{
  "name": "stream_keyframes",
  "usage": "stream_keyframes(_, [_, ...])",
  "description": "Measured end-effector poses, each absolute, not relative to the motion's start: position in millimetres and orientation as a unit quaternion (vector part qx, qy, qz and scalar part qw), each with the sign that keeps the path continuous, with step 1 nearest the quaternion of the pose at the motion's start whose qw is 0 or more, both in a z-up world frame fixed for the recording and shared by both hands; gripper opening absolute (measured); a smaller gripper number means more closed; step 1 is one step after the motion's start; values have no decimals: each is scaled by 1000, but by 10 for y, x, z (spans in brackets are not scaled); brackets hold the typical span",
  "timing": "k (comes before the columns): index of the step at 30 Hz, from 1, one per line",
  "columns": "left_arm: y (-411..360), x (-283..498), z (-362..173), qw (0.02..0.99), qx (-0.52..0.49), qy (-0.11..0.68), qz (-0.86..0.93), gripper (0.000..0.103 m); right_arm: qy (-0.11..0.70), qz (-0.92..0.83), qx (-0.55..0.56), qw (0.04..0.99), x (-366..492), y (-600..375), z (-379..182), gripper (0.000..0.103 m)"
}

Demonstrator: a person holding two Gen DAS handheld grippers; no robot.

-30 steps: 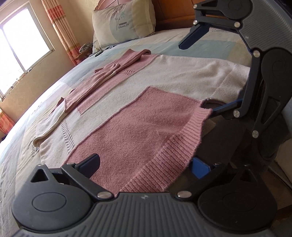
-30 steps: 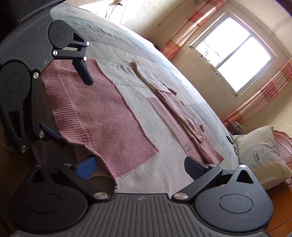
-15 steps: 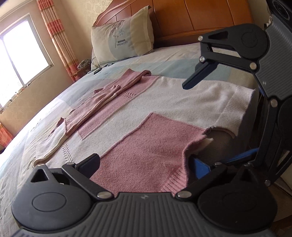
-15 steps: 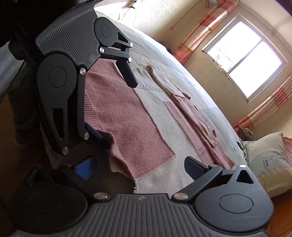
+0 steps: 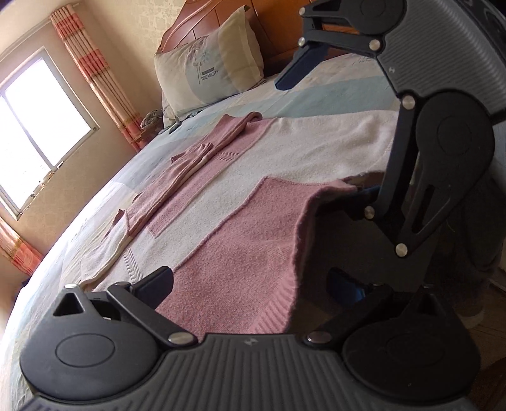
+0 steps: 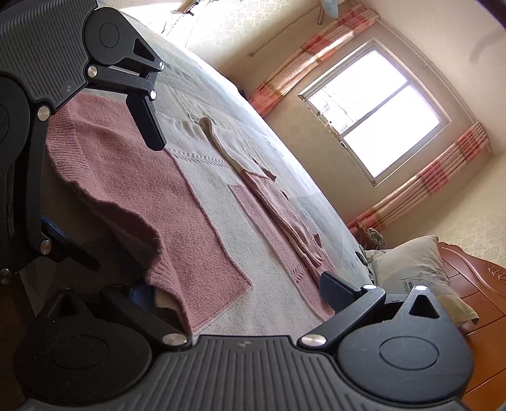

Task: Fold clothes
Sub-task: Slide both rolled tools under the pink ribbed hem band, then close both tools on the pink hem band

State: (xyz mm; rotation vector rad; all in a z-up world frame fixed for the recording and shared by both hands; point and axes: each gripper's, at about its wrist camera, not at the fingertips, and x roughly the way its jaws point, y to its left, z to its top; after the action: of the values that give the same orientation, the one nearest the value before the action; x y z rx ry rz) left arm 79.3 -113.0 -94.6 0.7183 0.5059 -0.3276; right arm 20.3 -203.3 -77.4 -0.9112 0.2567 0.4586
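Both open claws [image 5: 249, 284] [image 6: 234, 291] apparently straddle the sweater's [image 5: 253, 253] hem.

Pillow [image 5: 208, 71] against wooden headboard [image 5: 278, 28] — window [image 6: 373, 107], striped curtains [image 6: 423, 189].

A pink and cream sweater [image 5: 240, 202] lies spread on the bed [image 5: 332, 91], sleeves folded across its far side. The left gripper [image 5: 249, 284] stands wide open over the pink hem, which lies between its fingers. The right gripper [image 5: 329, 132], also open, straddles the hem's raised edge further along. A pillow [image 5: 208, 69] leans on the headboard [image 5: 275, 34]; a window [image 5: 34, 126] is at left.
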Motion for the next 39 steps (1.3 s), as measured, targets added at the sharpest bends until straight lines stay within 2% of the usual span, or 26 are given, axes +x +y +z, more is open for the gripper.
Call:
stream_keyframes(7, [-1154,759,-1040,863,457,203,-69,102,126,220,-423,870,195,-2115,-785,103])
stream_keyframes(13, [-1025,815,-833,888,406,206,-68,102,143,226,-428,864,151,-2060,-917,103])
stream_keyframes(32, [-915,824,-768,902,377,197,-72,103,184,55,-492,849,339,-1863,-1169,103])
stream_keyframes(39, [-793,794,-797,909,355,205,-79,103,216,41,-527,821,129,-2229,-1163,103])
